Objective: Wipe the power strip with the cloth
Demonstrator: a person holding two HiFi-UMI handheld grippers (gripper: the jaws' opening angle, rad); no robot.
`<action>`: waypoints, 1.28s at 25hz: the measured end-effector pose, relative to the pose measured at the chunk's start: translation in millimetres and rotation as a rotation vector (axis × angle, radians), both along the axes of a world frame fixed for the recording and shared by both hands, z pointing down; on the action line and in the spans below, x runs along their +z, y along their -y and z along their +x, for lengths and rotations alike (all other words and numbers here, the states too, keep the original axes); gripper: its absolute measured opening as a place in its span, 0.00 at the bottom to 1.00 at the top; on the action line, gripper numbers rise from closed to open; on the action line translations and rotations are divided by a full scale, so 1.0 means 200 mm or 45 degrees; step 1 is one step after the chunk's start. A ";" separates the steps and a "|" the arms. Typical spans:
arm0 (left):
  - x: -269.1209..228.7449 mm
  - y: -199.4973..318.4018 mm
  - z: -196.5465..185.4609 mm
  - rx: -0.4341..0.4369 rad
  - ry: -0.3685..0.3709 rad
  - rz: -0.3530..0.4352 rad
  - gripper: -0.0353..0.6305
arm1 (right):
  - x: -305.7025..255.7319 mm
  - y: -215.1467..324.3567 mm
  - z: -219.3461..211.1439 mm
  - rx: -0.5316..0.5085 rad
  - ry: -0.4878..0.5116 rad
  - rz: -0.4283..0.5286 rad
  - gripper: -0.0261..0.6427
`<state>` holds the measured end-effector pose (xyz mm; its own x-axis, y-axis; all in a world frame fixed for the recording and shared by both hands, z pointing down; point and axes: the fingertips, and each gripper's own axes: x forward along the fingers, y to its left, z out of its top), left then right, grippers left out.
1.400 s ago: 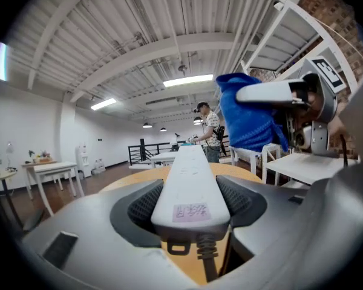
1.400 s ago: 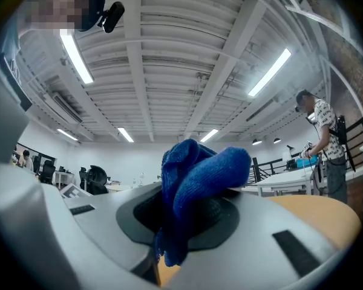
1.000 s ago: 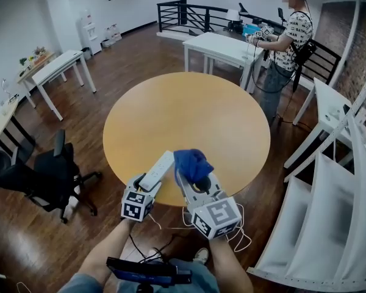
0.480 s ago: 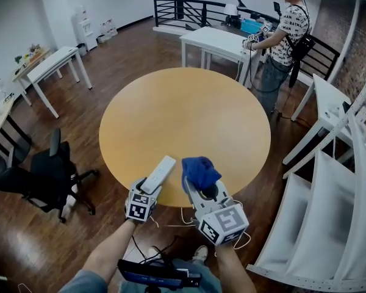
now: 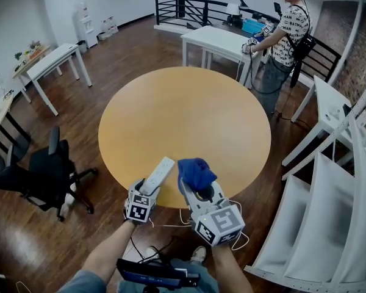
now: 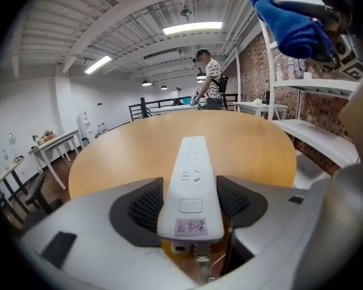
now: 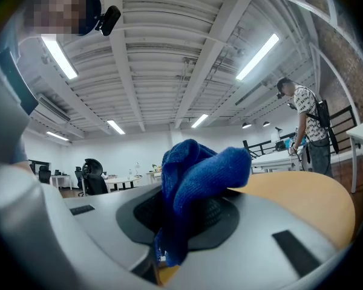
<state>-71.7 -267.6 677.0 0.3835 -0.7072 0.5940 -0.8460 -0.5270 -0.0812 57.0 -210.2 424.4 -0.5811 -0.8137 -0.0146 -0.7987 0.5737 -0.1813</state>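
While the left gripper (image 6: 190, 201) clamps the white power strip (image 6: 190, 162) by its cord end over the near edge of the round table (image 5: 183, 115), the right gripper (image 7: 190, 213) pinches a bunched blue cloth (image 7: 196, 174). The strip looks rigid, light and slick, so an end grip suits it; the cloth looks soft.

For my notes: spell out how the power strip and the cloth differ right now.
The power strip is white, rigid and straight; the cloth is blue, soft and bunched. The power strip sits in the left gripper, the cloth in the right gripper. Both are clamped between jaws at the table's near edge.
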 end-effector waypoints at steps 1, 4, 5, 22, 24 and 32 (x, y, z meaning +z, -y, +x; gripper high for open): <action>-0.02 0.01 -0.01 -0.008 -0.012 0.017 0.49 | 0.00 0.00 -0.01 -0.004 0.003 0.002 0.14; -0.19 0.04 0.00 -0.039 -0.102 0.103 0.49 | -0.01 0.01 -0.03 -0.018 0.004 0.010 0.14; -0.28 0.05 0.02 -0.037 -0.149 0.143 0.46 | -0.01 0.02 -0.04 -0.024 0.003 0.013 0.14; -1.39 -0.18 0.17 0.120 -0.482 0.652 0.07 | -0.22 0.02 -0.10 -0.070 -0.013 0.140 0.14; -1.42 -0.21 0.19 0.123 -0.473 0.667 0.07 | -0.22 0.02 -0.10 -0.065 -0.018 0.145 0.14; -1.45 -0.22 0.14 0.092 -0.478 0.708 0.07 | -0.26 0.02 -0.12 -0.089 -0.005 0.182 0.14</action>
<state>-43.0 -224.1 386.9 0.5507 -0.8340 -0.0338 -0.8339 -0.5481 -0.0639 32.0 -213.3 372.4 -0.6366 -0.7610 -0.1249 -0.7564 0.6477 -0.0913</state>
